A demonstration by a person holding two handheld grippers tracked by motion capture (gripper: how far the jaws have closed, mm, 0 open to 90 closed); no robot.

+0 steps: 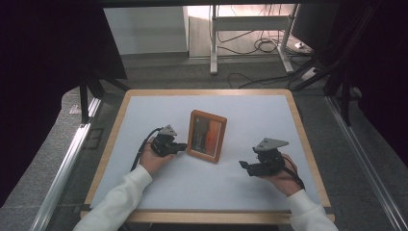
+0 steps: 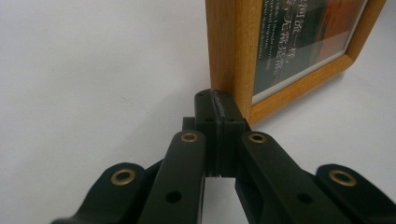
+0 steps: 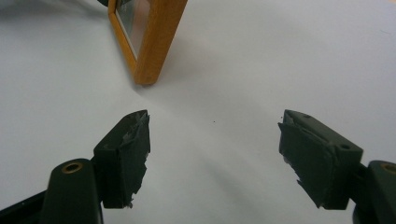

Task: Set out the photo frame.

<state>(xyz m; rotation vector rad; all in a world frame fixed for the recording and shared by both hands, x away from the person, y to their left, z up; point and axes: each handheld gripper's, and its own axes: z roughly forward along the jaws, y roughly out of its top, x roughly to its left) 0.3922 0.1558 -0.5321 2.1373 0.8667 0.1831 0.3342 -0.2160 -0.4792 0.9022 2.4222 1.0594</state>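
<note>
A wooden picture frame (image 1: 207, 135) holding a dark and orange print stands upright, leaning back a little, in the middle of the white table (image 1: 154, 108). My left gripper (image 1: 183, 146) lies low at the frame's left side. In the left gripper view its jaws are pressed together with nothing between them (image 2: 217, 105), their tip at the bottom of the frame's side edge (image 2: 229, 46); I cannot tell if it touches. My right gripper (image 1: 244, 166) is to the right of the frame and nearer the person, apart from it. It is open (image 3: 215, 140), with the frame's corner (image 3: 159, 37) ahead at upper left.
The table has a raised wooden border (image 1: 308, 144). Aluminium rails (image 1: 67, 159) run along both sides below it. Beyond the far edge are a desk leg (image 1: 213, 43) and loose cables (image 1: 262, 45) on the floor.
</note>
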